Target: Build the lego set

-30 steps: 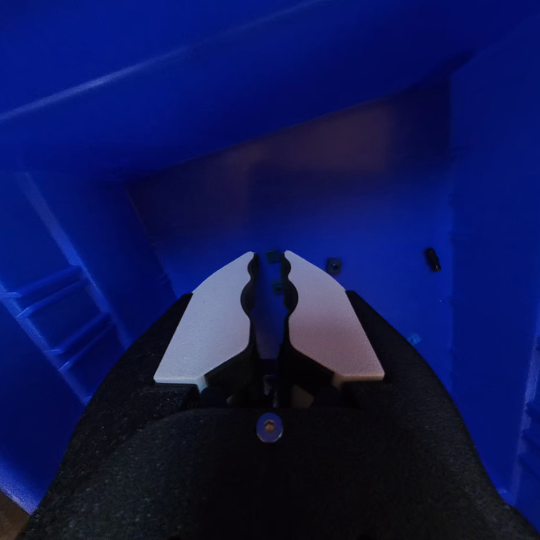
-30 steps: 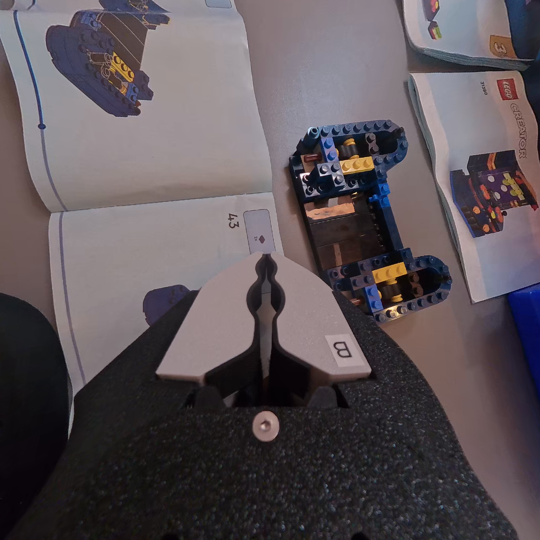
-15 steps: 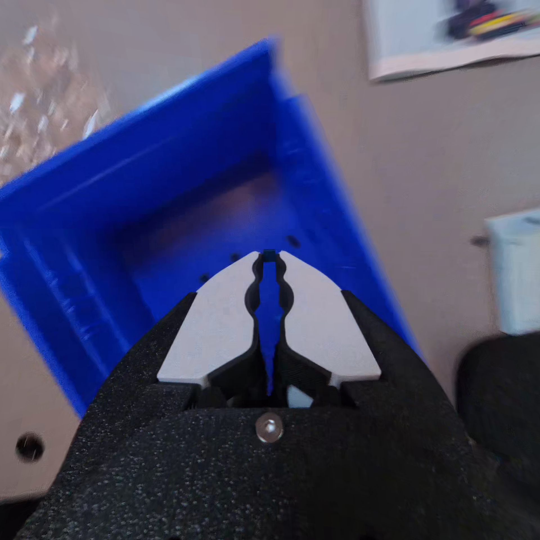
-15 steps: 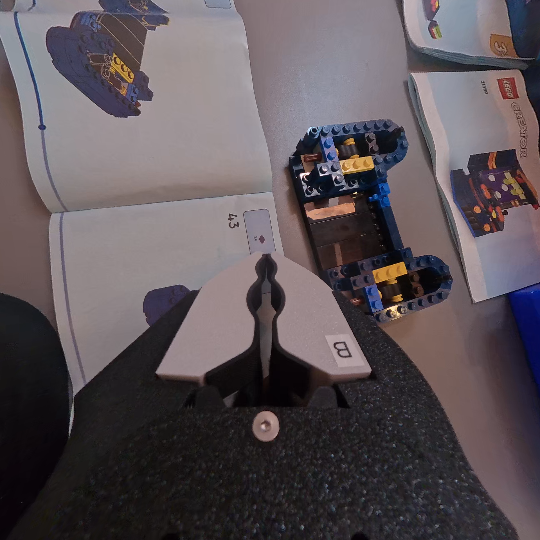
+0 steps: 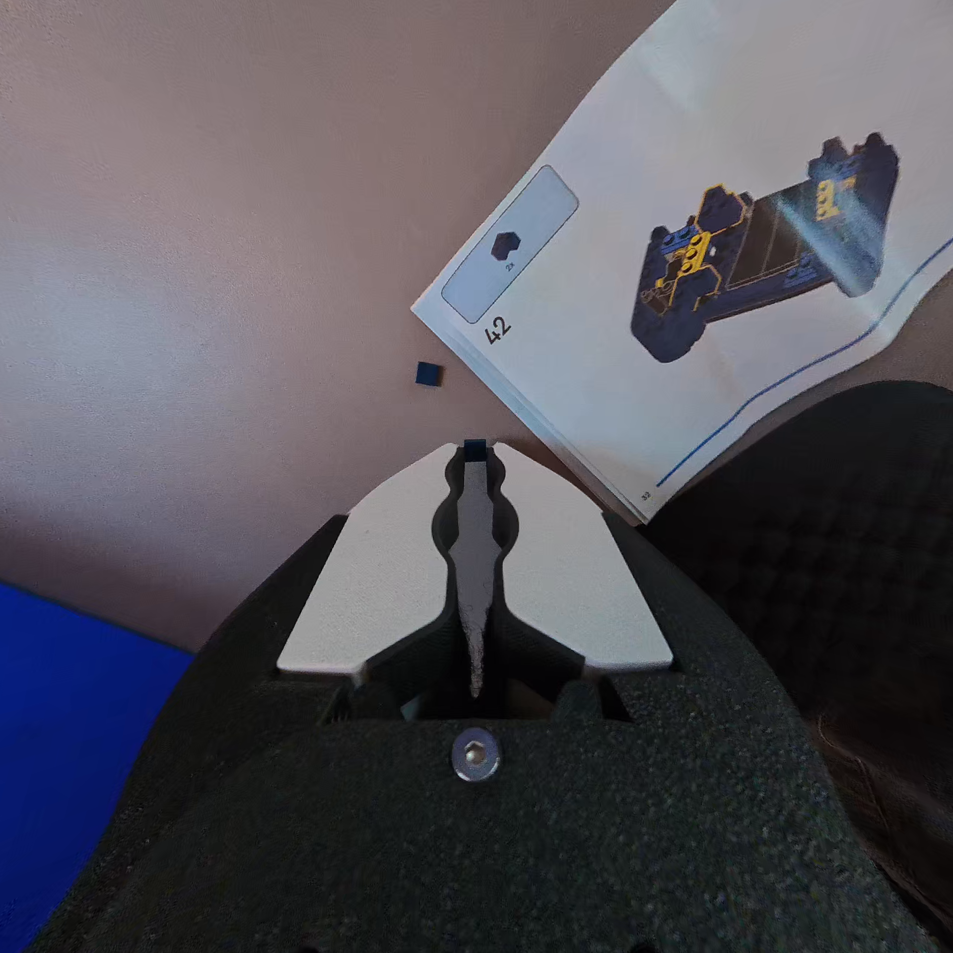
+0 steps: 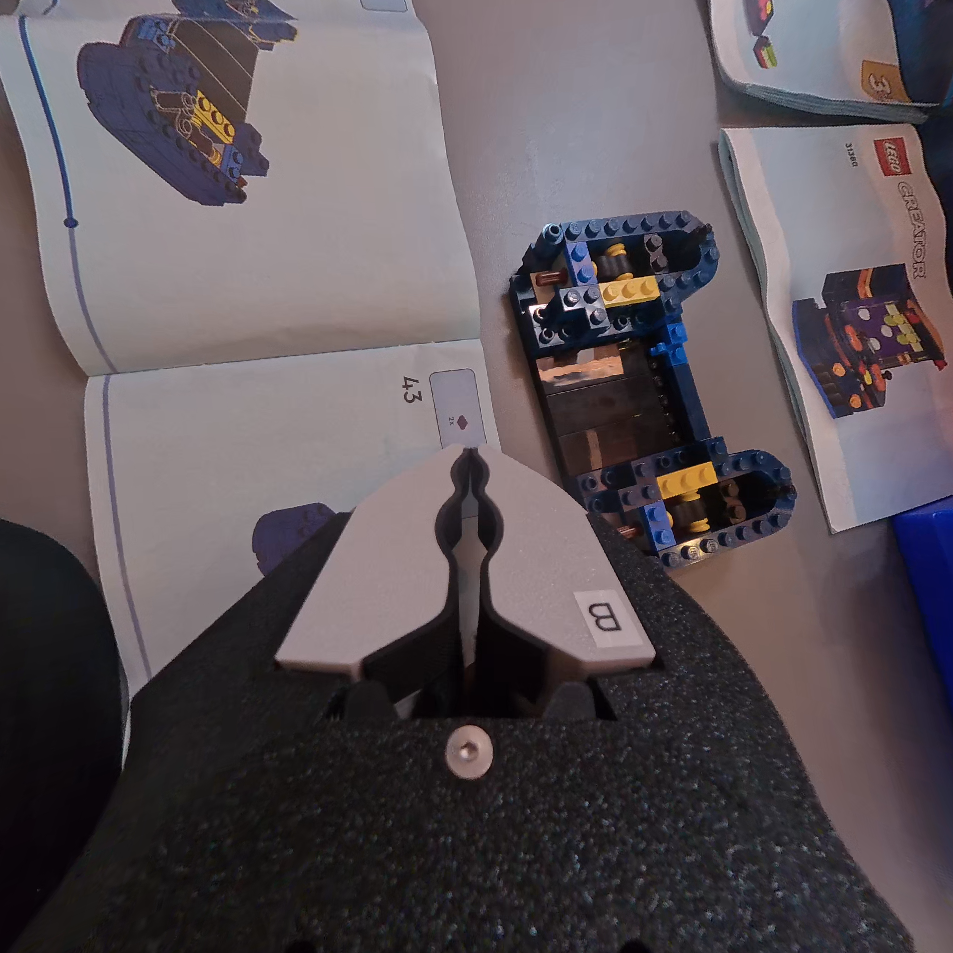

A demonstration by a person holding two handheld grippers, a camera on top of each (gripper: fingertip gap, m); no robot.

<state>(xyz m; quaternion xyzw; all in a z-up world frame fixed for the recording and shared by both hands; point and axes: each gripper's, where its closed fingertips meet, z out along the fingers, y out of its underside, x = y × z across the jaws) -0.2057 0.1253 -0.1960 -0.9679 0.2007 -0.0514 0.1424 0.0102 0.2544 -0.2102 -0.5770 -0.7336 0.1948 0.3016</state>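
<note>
left gripper (image 5: pixel 475 447): clamping a small dark blue square piece (image 5: pixel 475 449) right at the fingertips, both tips pressing on its sides, piece sticking out a bit past them.
left surroundings: hovering over a tan table (image 5: pixel 206 258). A second dark blue square tile (image 5: pixel 428 373) is lying flat on the table ahead of the tips, just beside the corner of an open instruction booklet (image 5: pixel 593 402).
left edges: blue bin (image 5: pixel 62 722) showing at lower left, dark fabric (image 5: pixel 825 567) sitting at right, overlapping the booklet's lower edge.
right gripper (image 6: pixel 470 452): fingers fully closed, tips meeting, nothing between them.
right surroundings: tips hanging over the lower page of the open instruction booklet (image 6: pixel 258 438), near its right edge.
brick model (image 6: pixel 644 387): partly built, dark blue with yellow and black pieces, lying flat on the table just right of the booklet and of the right gripper, not touching the fingers.
farther right: two more closed booklets (image 6: pixel 851 309), (image 6: pixel 804 56), and a blue bin corner (image 6: pixel 928 567).
left of right gripper: dark rounded shape (image 6: pixel 46 670), cannot tell what it is.
</note>
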